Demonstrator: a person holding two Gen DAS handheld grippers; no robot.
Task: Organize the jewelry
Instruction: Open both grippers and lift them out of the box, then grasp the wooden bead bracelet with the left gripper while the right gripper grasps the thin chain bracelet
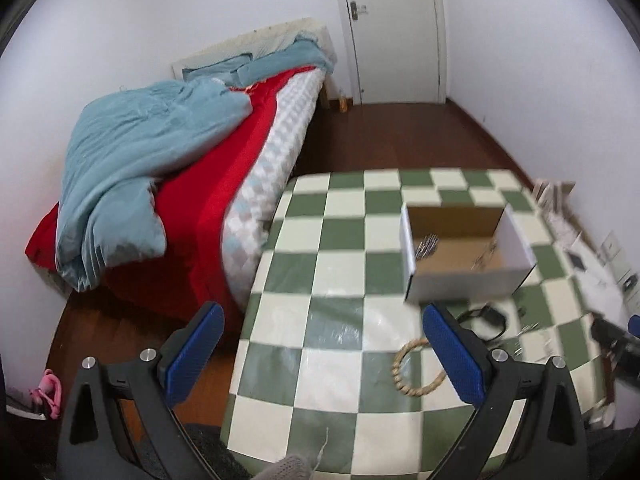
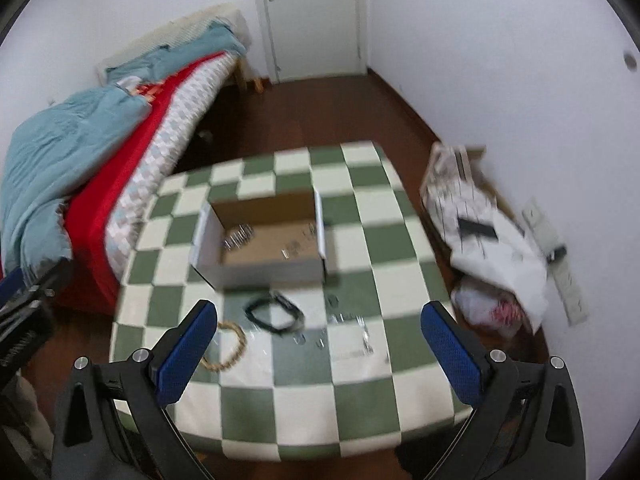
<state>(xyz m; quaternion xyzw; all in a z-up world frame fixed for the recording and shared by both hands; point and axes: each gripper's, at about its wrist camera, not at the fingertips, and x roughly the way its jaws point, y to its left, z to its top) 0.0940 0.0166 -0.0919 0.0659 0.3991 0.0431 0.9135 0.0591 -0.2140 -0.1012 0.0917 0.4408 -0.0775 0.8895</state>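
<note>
**Jewelry on a checkered table beside a bed**

On the table point(image 2: 360, 364), under a green-and-cream checked cloth with a clear cover, one open box point(image 2: 260, 240) sits toward the far edge, white outside and brown inside. Two small silvery clusters lie in it: one point(image 2: 239, 236) against its left wall, one point(image 2: 290, 249) nearer the middle; blur hides what they are. In front of the box, toward the near edge, lie one black band point(image 2: 276, 312), one beige beaded ring point(image 2: 230, 346) to its left, and a loose scatter of small silvery pieces point(image 2: 344, 330) to its right, too blurred to count.

The left gripper point(image 1: 324, 360) hangs over the table's near left corner, its blue pads point(image 1: 192, 354) spread wide with nothing between them; the beaded ring point(image 1: 416, 368) lies just inside its right finger. The right gripper point(image 2: 318, 356) hovers above the near edge, likewise spread and empty, the band and silvery pieces beyond its fingers.

The room has white walls, a dark wood floor point(image 2: 320, 108) and one white door point(image 2: 312, 16) at the far end. One bed point(image 1: 192, 168) stands against the table's left edge, with a red cover and a rumpled blue quilt point(image 1: 132, 168). Right of the table, a heap of white bags point(image 2: 484, 248) lies on the floor by the wall.
</note>
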